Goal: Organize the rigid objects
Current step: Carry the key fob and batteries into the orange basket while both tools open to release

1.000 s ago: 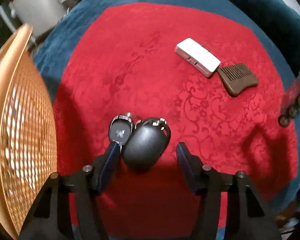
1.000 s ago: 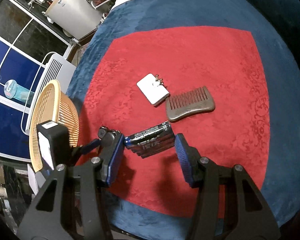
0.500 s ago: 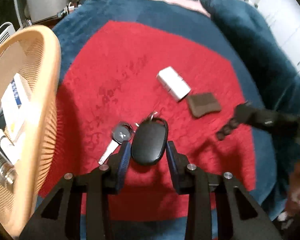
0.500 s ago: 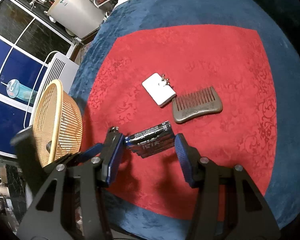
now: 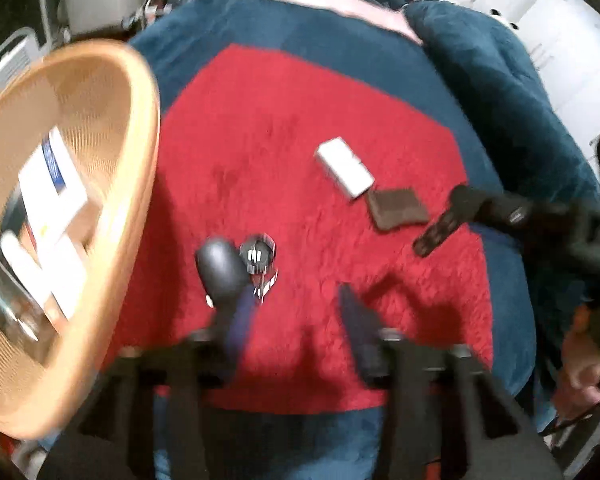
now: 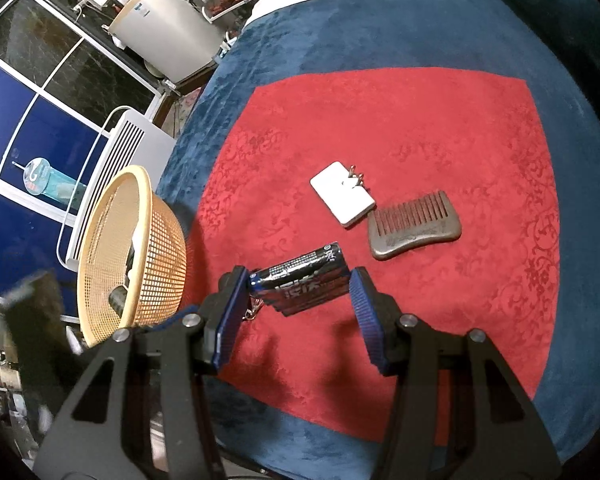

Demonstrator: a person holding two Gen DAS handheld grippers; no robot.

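Note:
The left wrist view is blurred. A black key fob (image 5: 220, 268) with a key (image 5: 256, 258) on its ring sits at the tip of my left gripper's left finger, outside the gap. The left gripper (image 5: 296, 296) hangs above the red cloth, its jaws opening with nothing between them. My right gripper (image 6: 300, 282) is shut on a dark blue battery pack (image 6: 300, 278), held just above the cloth. A white charger (image 6: 342, 194) and a brown comb (image 6: 414, 226) lie beyond it.
A tan mesh basket (image 5: 140, 128) stands at the cloth's left edge, holding a white box (image 5: 54, 182) and tubes. In the right wrist view the basket (image 6: 156, 264) sits left of the gripper. A hand (image 5: 580, 364) shows at the right. The blue blanket (image 6: 380, 28) surrounds the red cloth.
The left gripper closed on the key fob and rose. Its jaws then parted, and the fob now sits at the left fingertip. The basket fills more of its view. The right gripper stayed put.

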